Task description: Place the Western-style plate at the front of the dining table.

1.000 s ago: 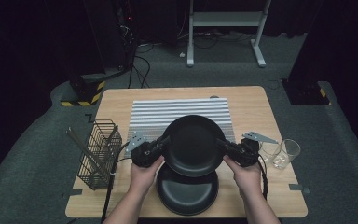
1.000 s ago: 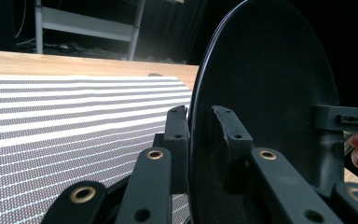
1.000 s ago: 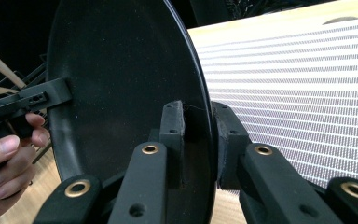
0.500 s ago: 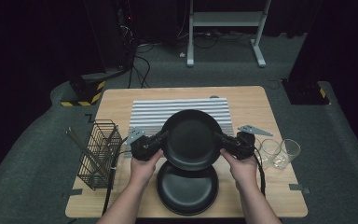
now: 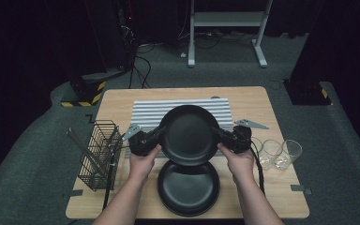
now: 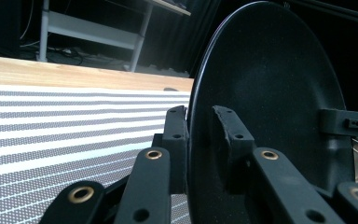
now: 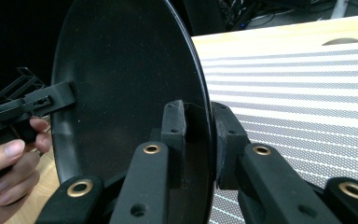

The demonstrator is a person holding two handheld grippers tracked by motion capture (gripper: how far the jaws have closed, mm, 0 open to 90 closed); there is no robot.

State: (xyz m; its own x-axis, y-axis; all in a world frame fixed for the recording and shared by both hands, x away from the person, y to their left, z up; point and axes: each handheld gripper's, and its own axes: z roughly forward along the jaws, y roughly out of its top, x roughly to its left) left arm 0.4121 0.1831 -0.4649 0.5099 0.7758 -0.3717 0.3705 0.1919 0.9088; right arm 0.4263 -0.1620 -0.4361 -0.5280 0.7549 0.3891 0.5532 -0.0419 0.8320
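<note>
A black plate (image 5: 189,134) is held up off the table, above the near edge of a striped mat (image 5: 183,110). My left gripper (image 5: 158,135) is shut on the plate's left rim (image 6: 200,116), and my right gripper (image 5: 219,133) is shut on its right rim (image 7: 205,112). Each gripper view shows the rim pinched between that gripper's two jaws, with the opposite gripper's jaw on the far rim. A stack of black plates (image 5: 188,188) lies on the wooden table (image 5: 117,98) just below and nearer to me.
A black wire basket (image 5: 101,152) with utensils stands at the left of the table. Three clear glasses (image 5: 281,152) stand in a row at the right. A dark floor, a white frame leg and cables lie beyond the table's far edge.
Both grippers have carried the black plate away from me, from over the stacked plates toward the striped mat. Their hold on its rim is unchanged.
</note>
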